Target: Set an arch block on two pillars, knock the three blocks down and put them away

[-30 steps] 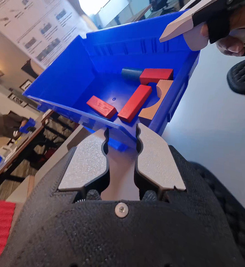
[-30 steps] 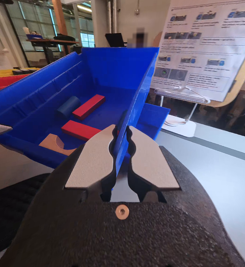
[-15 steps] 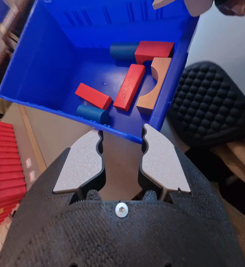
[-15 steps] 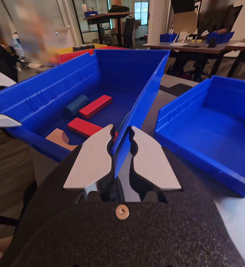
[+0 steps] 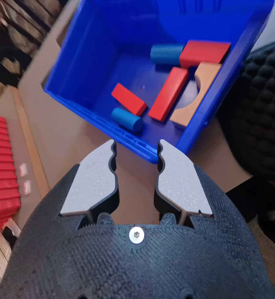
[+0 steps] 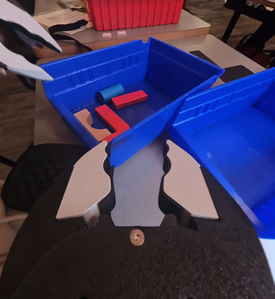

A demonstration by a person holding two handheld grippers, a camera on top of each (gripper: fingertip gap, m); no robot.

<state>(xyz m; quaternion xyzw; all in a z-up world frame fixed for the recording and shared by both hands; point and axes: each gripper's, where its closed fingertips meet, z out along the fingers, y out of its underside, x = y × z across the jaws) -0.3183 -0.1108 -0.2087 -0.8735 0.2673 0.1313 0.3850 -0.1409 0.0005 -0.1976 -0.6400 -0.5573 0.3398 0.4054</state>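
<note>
Since a moment ago the right gripper has let go of the blue bin wall and stands wide; the left gripper hangs open by its corner. Inside lie the tan arch block, red blocks and blue cylinders. A second blue bin crowds the right side.

blocks in bin, second bin just right, crate behind
</note>
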